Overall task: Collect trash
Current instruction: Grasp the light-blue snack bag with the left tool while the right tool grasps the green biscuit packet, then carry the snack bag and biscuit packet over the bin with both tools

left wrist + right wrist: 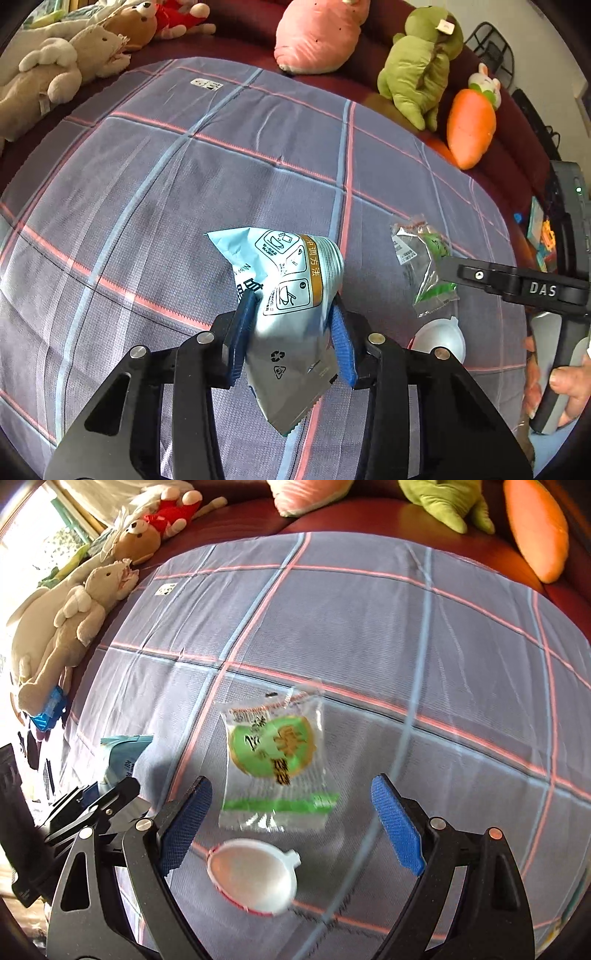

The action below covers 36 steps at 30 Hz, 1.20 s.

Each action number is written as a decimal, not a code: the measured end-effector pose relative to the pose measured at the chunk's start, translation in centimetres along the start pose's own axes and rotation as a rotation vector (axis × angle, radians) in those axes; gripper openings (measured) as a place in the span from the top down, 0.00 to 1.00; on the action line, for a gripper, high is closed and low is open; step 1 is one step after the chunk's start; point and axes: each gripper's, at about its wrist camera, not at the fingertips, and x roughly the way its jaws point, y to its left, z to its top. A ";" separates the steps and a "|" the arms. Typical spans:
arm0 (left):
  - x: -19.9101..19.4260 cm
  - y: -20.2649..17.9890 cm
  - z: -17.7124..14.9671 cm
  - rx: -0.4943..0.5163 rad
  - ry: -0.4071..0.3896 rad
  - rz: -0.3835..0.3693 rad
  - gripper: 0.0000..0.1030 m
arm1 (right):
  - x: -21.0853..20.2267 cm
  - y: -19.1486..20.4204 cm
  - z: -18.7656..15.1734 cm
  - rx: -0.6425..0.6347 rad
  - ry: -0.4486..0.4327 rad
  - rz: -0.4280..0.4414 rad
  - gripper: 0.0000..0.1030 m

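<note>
My left gripper (293,306) is shut on a crumpled light-blue and silver food packet (291,295) and holds it above the plaid cloth (166,184). The packet also shows at the left of the right wrist view (122,753). My right gripper (291,805) is open over a clear wrapper with a green label (277,760), which lies flat on the cloth between its fingers. A small white plastic cup (255,875) lies just in front of the wrapper. In the left wrist view the wrapper (424,266) and the cup (441,338) lie at the right, under the right gripper (447,266).
Plush toys line the dark red sofa around the cloth: beige rabbits (48,74), a brown bear (133,22), a pink toy (317,33), a green toy (421,62) and an orange carrot (471,129). A small blue box (50,709) lies by the rabbit.
</note>
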 end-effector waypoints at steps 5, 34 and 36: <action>0.2 -0.1 0.5 -0.012 -0.010 -0.003 0.60 | 1.7 0.6 0.4 -0.024 0.003 -0.015 0.18; -3.0 -16.7 -4.7 0.279 -0.003 -0.151 0.60 | -12.3 -9.5 -11.2 0.156 -0.199 -0.056 0.46; -3.1 -18.4 -5.8 0.307 0.008 -0.168 0.60 | -13.5 -10.9 -12.9 0.185 -0.212 -0.058 0.46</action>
